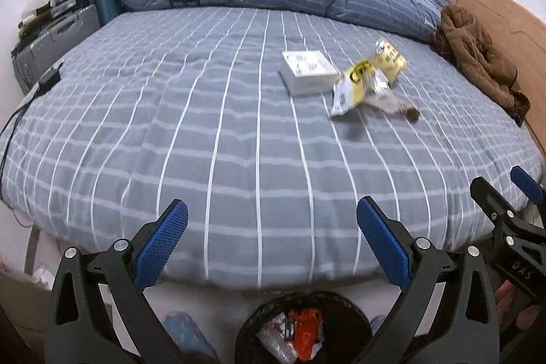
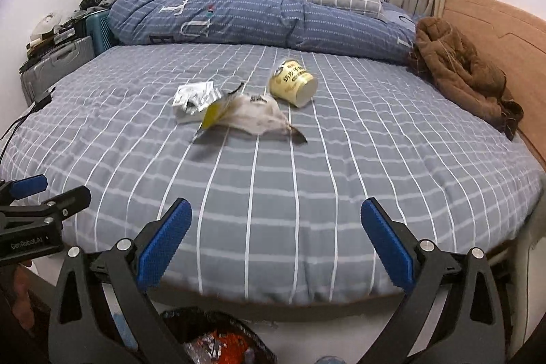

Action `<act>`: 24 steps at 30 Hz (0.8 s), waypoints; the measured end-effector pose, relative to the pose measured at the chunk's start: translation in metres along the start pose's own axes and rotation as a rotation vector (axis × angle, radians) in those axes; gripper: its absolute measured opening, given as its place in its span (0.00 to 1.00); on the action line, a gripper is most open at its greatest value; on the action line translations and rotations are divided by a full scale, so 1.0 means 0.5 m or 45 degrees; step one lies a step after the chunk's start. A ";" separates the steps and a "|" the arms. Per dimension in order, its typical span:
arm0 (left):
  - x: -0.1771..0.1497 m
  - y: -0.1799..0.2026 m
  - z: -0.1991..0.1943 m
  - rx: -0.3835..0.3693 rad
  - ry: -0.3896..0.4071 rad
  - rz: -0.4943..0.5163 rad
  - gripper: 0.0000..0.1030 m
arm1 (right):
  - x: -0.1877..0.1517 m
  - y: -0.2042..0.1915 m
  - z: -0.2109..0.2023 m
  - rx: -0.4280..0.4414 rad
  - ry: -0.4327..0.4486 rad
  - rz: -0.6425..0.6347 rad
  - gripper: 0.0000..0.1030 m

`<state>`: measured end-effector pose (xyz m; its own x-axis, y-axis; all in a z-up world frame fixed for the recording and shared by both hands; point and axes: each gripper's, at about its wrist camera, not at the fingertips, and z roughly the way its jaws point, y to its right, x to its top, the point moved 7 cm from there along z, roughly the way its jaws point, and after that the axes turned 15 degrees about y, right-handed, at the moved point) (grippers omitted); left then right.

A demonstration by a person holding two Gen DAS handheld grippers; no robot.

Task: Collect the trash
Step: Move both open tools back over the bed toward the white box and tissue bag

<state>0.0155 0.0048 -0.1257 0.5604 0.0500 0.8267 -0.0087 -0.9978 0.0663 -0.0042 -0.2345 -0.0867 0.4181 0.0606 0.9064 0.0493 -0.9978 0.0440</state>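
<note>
Left wrist view: left gripper (image 1: 272,241) and right gripper (image 2: 276,243) both spread wide, empty, above the bed's (image 1: 170,142) near edge. White box (image 1: 307,72), wrappers (image 1: 358,87) and yellow cup (image 2: 293,82) lie mid-bed; bin (image 1: 303,330) below.

The yellow snack wrapper (image 1: 355,84) is motion-blurred — print unreadable — and the trash bin (image 1: 252,326) is cut off below.
</note>
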 end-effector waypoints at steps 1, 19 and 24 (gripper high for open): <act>0.013 0.001 0.014 0.004 0.004 0.003 0.94 | 0.005 0.002 0.011 0.003 -0.001 0.008 0.93; 0.155 0.045 0.265 0.000 -0.007 0.012 0.94 | 0.091 0.050 0.285 -0.003 -0.064 0.034 0.93; 0.176 0.066 0.324 0.002 -0.017 0.028 0.94 | 0.096 0.046 0.355 0.023 -0.106 0.028 0.93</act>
<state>0.1985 -0.0308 -0.1411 0.5714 0.0278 0.8202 -0.0194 -0.9987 0.0474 0.1778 -0.2497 -0.1167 0.4929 0.0412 0.8691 0.0553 -0.9983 0.0160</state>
